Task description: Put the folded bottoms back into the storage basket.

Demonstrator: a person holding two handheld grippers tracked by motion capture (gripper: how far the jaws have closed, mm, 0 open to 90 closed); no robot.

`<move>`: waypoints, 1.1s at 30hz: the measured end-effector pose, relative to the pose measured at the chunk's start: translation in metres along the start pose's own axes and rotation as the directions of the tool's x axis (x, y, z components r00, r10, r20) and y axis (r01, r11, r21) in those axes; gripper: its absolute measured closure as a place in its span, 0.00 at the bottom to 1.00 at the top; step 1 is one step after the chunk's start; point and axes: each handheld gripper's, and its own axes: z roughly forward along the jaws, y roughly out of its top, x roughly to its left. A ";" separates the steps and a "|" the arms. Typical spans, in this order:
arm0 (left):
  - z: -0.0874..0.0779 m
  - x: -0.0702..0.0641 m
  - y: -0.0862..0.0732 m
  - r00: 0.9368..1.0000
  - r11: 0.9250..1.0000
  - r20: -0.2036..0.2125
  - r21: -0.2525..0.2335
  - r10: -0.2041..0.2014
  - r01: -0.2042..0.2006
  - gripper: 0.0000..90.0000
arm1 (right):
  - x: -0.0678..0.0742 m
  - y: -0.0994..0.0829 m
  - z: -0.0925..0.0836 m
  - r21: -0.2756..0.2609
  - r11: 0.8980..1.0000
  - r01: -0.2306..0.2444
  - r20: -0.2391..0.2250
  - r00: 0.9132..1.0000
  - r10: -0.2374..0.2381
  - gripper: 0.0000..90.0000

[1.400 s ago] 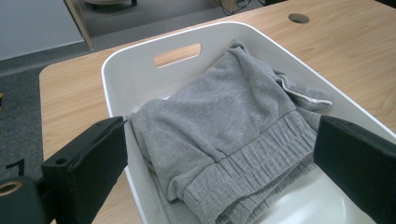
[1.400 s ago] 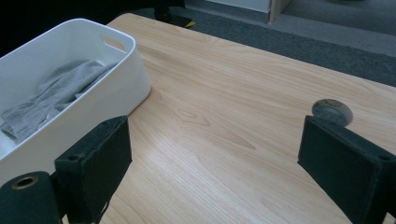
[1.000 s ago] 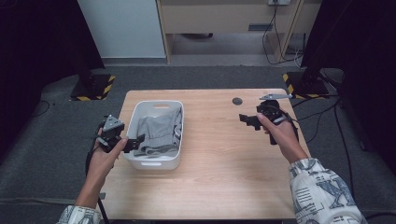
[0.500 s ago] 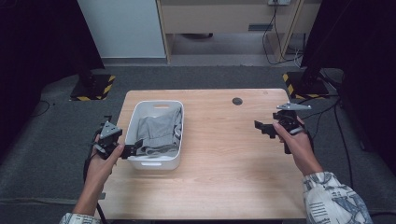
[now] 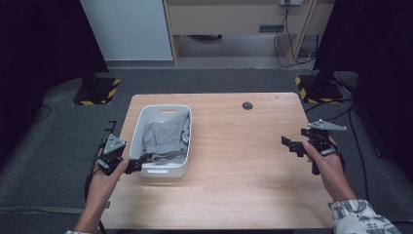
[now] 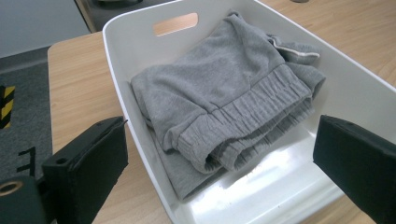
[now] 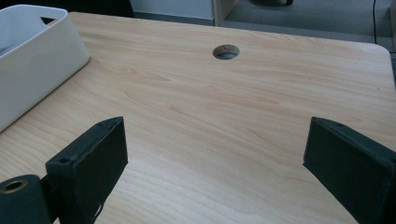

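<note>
Left claw [image 5: 137, 163] hovers at the near corner of the white plastic bin [image 5: 146, 172] in the high view, jaws apart; our right claw [image 5: 291, 145] hangs wide open over bare wooden table [image 5: 234, 165], well apart. Through the left gripper view, the folded grey sweatpants [image 6: 224, 102] lie ahead between our jaws, the bin's wall crossing between them. Closing now could pinch the wall and drag the bin. Through the right gripper view, nothing sits between our jaws.

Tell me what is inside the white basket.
The white basket holds folded grey sweatpants, with bare floor showing at its near end. Whatever lies beneath the cloth is covered.
</note>
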 end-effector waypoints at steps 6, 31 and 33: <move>-0.007 -0.005 -0.015 1.000 1.000 0.002 0.005 -0.002 0.002 0.03 | -0.008 -0.017 -0.013 -0.001 1.000 -0.010 0.015 1.000 0.010 0.08; -0.016 -0.015 -0.067 0.999 0.997 0.032 0.079 -0.013 0.010 0.02 | -0.008 -0.068 -0.024 0.046 0.999 -0.024 0.032 0.999 0.022 0.08; -0.014 -0.014 -0.069 0.999 0.996 0.030 0.088 -0.019 0.017 0.02 | -0.008 -0.071 -0.023 0.059 0.998 -0.021 0.031 0.999 0.019 0.08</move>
